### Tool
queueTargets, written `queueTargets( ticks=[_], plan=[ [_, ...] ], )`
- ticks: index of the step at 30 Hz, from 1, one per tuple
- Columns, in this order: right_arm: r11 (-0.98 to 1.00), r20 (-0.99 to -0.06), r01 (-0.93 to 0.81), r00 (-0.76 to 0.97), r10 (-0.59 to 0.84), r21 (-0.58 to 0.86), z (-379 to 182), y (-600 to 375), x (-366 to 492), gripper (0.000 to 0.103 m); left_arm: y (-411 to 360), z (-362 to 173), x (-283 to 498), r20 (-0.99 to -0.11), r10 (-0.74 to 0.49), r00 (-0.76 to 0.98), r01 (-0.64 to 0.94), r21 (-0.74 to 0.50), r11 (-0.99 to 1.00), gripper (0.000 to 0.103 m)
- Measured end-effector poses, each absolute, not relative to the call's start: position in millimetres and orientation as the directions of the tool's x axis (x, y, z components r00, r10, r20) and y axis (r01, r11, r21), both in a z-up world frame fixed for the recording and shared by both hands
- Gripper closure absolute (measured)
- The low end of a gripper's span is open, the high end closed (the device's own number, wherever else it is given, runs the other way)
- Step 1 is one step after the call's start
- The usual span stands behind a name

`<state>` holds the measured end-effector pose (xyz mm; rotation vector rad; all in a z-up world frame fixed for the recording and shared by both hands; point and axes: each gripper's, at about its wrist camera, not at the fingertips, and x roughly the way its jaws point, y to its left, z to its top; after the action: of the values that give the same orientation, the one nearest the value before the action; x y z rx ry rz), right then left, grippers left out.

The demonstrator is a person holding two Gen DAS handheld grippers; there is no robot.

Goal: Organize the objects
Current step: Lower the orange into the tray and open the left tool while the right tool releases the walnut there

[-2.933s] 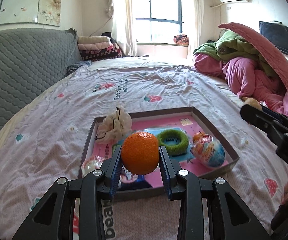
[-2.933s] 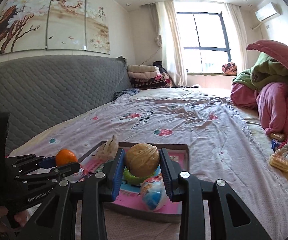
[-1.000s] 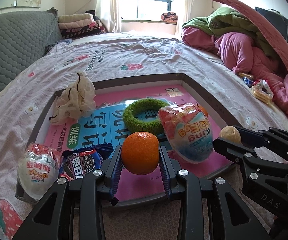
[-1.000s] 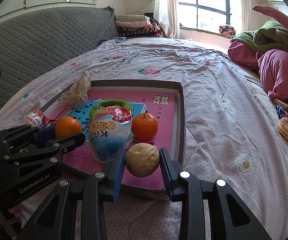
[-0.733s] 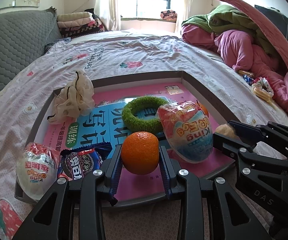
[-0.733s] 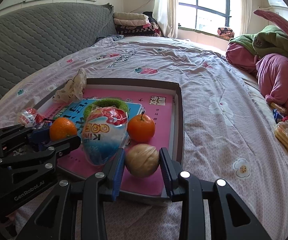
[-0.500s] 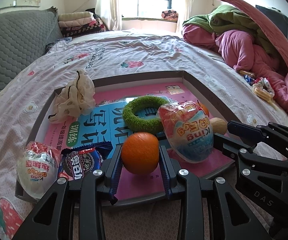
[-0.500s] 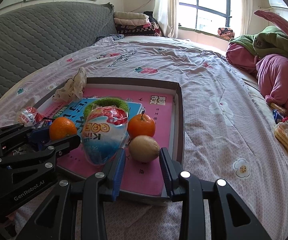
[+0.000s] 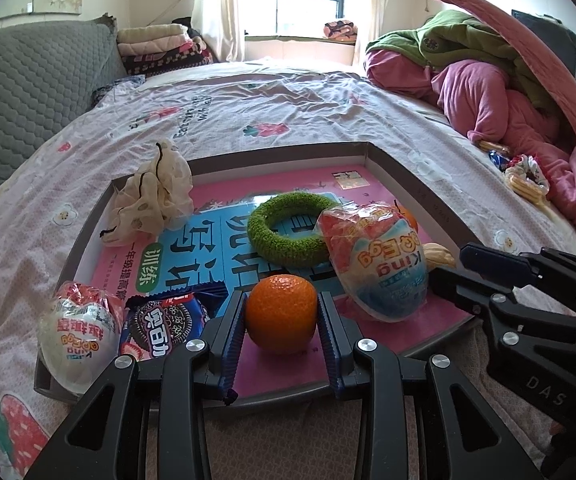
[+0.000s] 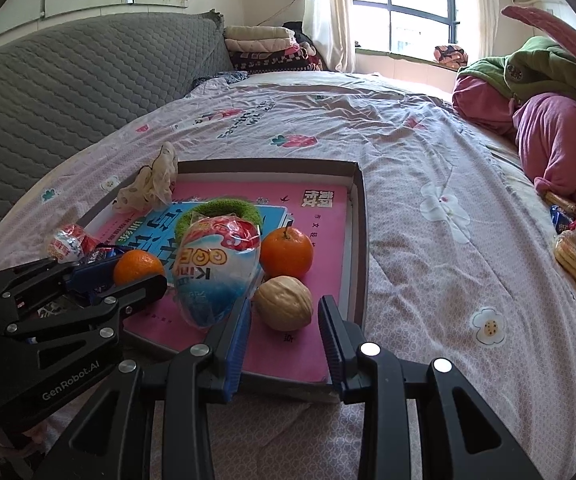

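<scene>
My left gripper [image 9: 281,322] holds a small orange [image 9: 281,313] between its two blue pads. The orange sits low over the near edge of the gray tray [image 9: 416,188] on the bed [image 9: 288,104].

My right gripper [image 10: 284,330] has its jaws a little apart and holds nothing. The walnut [image 10: 284,302] lies on the pink book [image 10: 308,344] in the tray, just in front of my right gripper's tips. It does not touch the pads. I can see pink book on both sides of the walnut.

A second orange with a stem [image 10: 286,252] sits just behind the walnut. A big wrapped toy egg [image 10: 216,272] lies beside them, between my two grippers. A green fuzzy ring [image 9: 292,226] is behind the egg. A cream spotted hair tie [image 9: 152,196] rests on the far left corner of the tray. A smaller wrapped egg [image 9: 78,340] and a cookie pack [image 9: 160,324] lie at the near left corner, touching each other.

A pile of pink and green blankets [image 9: 488,64] is far off on the right side of the bed.
</scene>
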<state>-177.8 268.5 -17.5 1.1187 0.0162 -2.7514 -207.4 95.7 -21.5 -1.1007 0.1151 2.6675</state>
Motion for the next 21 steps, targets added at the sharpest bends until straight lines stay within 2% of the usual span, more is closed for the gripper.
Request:
queueTargets(
  ticks=[18, 21],
  plan=[
    [-0.986, -0.655, 0.15, -0.738, -0.165, 0.079, -2, 276, -168, 0.067, 88, -4, -198, -0.686, 0.187, -0.703, -0.235, -0.024, -0.972, 0.06],
    [-0.984, -0.638, 0.155, -0.75, -0.176, 0.09, 2, 276, -164, 0.067, 83, 2, -192, -0.673, 0.182, -0.717, -0.22, -0.029, -0.975, 0.054]
  ],
)
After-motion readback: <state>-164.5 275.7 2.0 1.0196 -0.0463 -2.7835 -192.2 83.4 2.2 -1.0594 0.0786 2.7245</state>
